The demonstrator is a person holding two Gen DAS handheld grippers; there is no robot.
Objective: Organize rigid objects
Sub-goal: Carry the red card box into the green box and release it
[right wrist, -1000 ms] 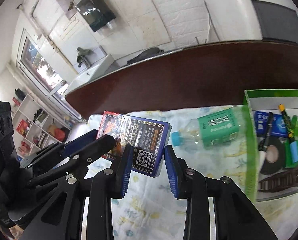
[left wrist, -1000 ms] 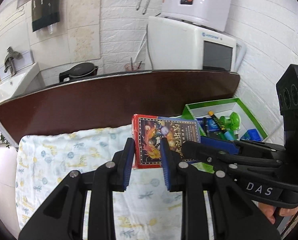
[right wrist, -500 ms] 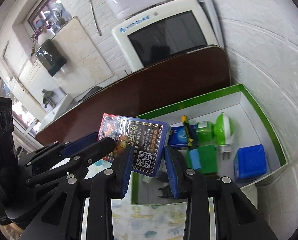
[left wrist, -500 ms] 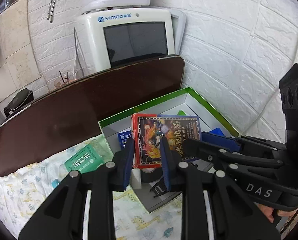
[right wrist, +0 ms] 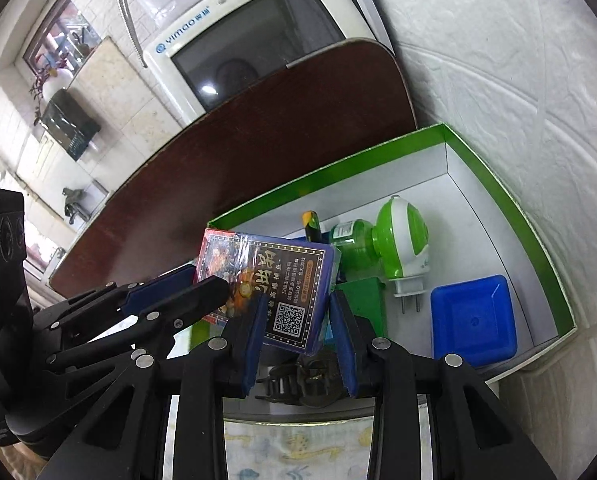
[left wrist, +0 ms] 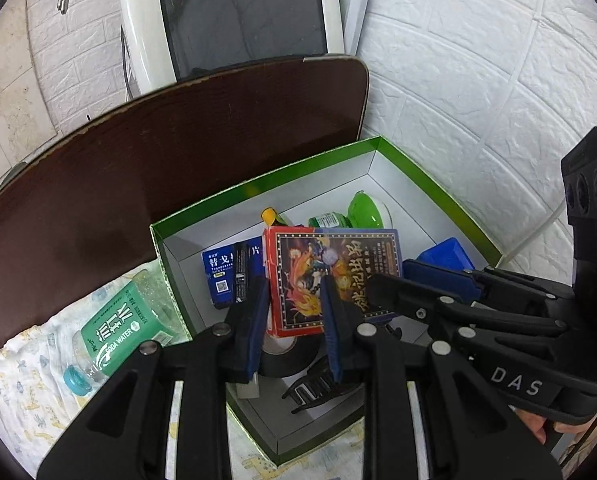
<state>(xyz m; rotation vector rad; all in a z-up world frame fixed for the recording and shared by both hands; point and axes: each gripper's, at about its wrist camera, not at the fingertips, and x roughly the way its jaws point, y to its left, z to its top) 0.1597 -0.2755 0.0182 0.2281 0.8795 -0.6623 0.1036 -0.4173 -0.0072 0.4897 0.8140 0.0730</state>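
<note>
Gripping one card box (left wrist: 332, 276) from both ends: left gripper (left wrist: 294, 320) jaws clamp its red end, right gripper (right wrist: 298, 328) jaws its blue end. Box held above green tray (left wrist: 438, 184). Beyond: blue container (right wrist: 472, 316), green plug-in (right wrist: 402, 240). Soda bottle (left wrist: 118, 328) lies left of tray on counter cloth.

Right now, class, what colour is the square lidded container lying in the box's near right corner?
Solid blue container, clearest in the right wrist view, inside the green-rimmed box.
</note>
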